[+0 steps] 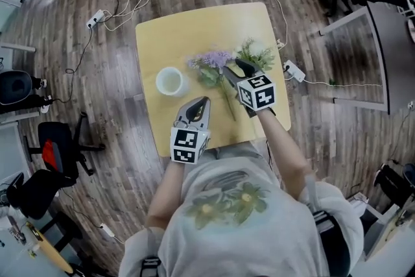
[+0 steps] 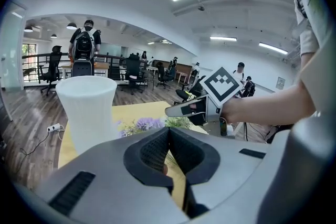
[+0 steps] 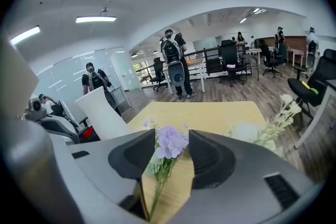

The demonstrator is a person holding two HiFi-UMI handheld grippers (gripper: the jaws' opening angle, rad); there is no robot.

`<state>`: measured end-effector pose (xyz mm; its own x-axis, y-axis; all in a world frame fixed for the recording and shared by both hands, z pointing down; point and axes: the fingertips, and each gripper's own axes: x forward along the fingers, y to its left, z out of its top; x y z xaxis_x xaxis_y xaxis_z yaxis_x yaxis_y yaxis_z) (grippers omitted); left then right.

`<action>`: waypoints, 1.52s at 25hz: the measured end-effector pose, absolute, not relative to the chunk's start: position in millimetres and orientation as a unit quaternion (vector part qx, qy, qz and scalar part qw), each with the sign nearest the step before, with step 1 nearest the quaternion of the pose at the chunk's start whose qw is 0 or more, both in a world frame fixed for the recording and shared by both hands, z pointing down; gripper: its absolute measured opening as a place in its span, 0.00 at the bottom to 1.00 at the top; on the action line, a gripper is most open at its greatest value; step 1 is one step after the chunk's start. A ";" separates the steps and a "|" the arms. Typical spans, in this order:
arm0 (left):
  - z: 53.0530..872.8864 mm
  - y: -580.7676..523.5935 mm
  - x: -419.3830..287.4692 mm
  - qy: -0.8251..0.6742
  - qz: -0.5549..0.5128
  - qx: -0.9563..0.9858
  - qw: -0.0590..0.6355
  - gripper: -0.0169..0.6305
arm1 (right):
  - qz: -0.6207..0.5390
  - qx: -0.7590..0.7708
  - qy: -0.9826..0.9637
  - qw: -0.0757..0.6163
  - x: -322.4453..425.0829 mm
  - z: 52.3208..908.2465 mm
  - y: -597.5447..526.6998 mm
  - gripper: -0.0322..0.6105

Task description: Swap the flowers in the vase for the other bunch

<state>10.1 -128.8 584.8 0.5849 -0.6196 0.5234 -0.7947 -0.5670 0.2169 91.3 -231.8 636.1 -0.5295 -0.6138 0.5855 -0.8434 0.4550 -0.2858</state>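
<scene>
The vase (image 1: 170, 81) stands empty on the yellow tabletop (image 1: 162, 36), white mouth up, nothing poking out of it. So the clearing-out half of the swap looks done. Both bunches lie flat on the tabletop, to the right of the vase. The purple bunch (image 1: 211, 61) is nearer the vase, its long green stem trailing back toward the person. The white-and-green bunch (image 1: 256, 55) sits just beyond it, toward the right edge.

The right claw (image 1: 235, 67) hovers over the purple bunch with its jaws released. In the right gripper view the lilac head and stem show in the gap between the pads, but neither pad presses on them, so there is no grip. The left claw (image 1: 205, 100) is clenched tight and seems to hold nothing. It waits low near the front edge, with the vase in front of it and a little to its left.

Which bunch came out of the vase I cannot tell from here. If the purple one is the newcomer, the right claw needs to drop onto the stem, close, lift it and turn it stem-down for the vase mouth. If not, the claw has to shift right to the white-and-green bunch first. Either way the mouth is narrow and the vase looks light, so the left claw may need to steady it.
</scene>
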 end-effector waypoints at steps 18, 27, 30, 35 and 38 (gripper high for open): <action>579.2 -114.0 60.1 -0.346 0.202 0.887 0.230 0.05 | 0.291 0.540 -0.756 0.228 224.1 636.1 -198.8 0.34; 574.6 -120.8 81.4 -0.331 0.208 0.890 0.235 0.05 | 0.340 0.546 -0.733 0.223 249.6 652.7 -203.3 0.40; 577.9 -119.9 82.5 -0.329 0.212 0.889 0.238 0.05 | 0.361 0.541 -0.725 0.225 250.4 662.8 -210.3 0.42; 586.3 -122.2 80.0 -0.328 0.215 0.887 0.245 0.05 | 0.382 0.553 -0.704 0.229 253.5 679.2 -226.5 0.43; 590.2 -127.0 79.2 -0.329 0.215 0.885 0.250 0.05 | 0.389 0.563 -0.691 0.233 253.7 688.5 -238.4 0.43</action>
